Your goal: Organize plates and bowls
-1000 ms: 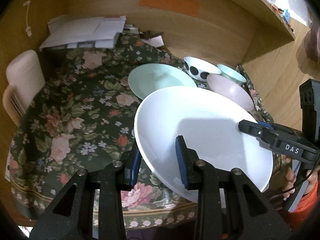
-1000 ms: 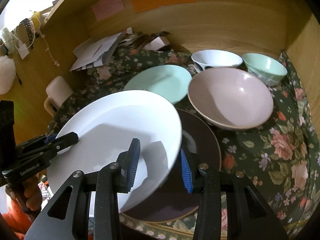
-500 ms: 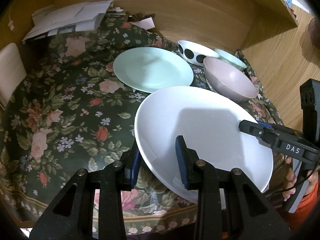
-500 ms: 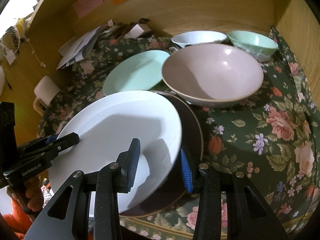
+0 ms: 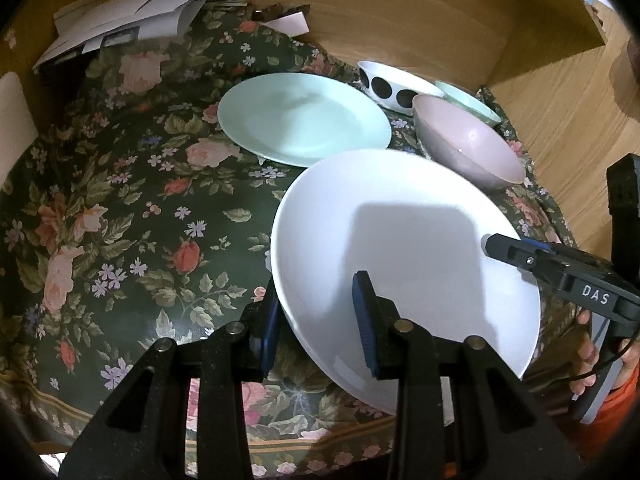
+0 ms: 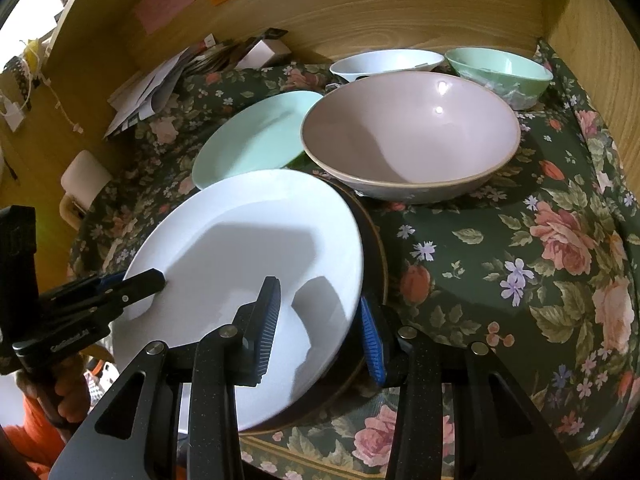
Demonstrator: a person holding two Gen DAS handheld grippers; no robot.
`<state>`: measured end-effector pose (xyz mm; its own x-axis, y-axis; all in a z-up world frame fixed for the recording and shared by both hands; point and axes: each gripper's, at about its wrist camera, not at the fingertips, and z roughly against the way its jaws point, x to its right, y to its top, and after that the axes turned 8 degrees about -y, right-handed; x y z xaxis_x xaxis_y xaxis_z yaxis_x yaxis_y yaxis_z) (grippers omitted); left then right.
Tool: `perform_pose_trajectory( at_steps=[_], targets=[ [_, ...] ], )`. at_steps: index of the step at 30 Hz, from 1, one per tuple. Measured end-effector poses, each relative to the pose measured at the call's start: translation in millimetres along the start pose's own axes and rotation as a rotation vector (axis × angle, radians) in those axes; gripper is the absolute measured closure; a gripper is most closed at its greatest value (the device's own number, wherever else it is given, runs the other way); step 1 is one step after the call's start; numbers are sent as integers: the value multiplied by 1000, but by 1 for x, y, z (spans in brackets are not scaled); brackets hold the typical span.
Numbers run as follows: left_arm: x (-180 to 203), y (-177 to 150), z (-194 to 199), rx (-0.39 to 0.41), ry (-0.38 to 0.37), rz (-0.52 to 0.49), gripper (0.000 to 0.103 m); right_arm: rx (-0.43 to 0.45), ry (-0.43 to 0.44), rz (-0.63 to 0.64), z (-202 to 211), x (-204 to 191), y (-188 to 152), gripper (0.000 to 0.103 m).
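Both the left gripper (image 5: 320,320) and right gripper (image 6: 318,320) are clamping opposite rims of the white plate (image 6: 248,272), which is tilting over a dark plate (image 6: 374,248), with the pink bowl (image 6: 408,136) and mint plate (image 5: 304,118) crowding just behind, then the spotted bowl (image 5: 394,82) and green bowl (image 6: 500,68).

The big plate (image 6: 248,248) sits over a dark plate (image 6: 374,248) at the cloth's (image 6: 520,280) near edge. Behind it lie a second plate (image 6: 252,136) to the left and a wide bowl (image 6: 412,136) to the right. Two bowls (image 6: 384,62) (image 6: 500,70) stand behind those, papers (image 6: 148,88) far left.
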<state>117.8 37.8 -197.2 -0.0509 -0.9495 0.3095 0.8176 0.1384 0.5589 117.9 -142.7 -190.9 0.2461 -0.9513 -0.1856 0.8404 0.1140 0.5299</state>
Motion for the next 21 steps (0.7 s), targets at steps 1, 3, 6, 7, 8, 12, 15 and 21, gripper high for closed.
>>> perform_pose_trajectory(
  at_steps=[1,3,6,7,8,12,15,21],
  targets=[
    [-1,0,-1,-2,1,1,69,0,0,0,0,0,1,67],
    [-1,-1,-1,-5,0,-1,69,1,1,-2,-1,0,1,67],
    [-1,0,-2,-8,-1,-3,68,2,-1,-4,-1,0,2,67],
    [-1,1,-3,-10,-1,-5,69,1,-2,-5,-2,-1,2,67],
    [-1,1,-3,-12,-1,-5,69,0,-1,-5,-1,0,3,67],
    [-1,1,-5,-17,1,-11,69,-8,6,-3,-1,1,4,67],
    [0,1,-6,-20,2,-20,69,-4,-12,8,3,1,4,67],
    [2,0,-6,-21,9,-43,69,29,-66,44,12,2,5,67]
  ],
)
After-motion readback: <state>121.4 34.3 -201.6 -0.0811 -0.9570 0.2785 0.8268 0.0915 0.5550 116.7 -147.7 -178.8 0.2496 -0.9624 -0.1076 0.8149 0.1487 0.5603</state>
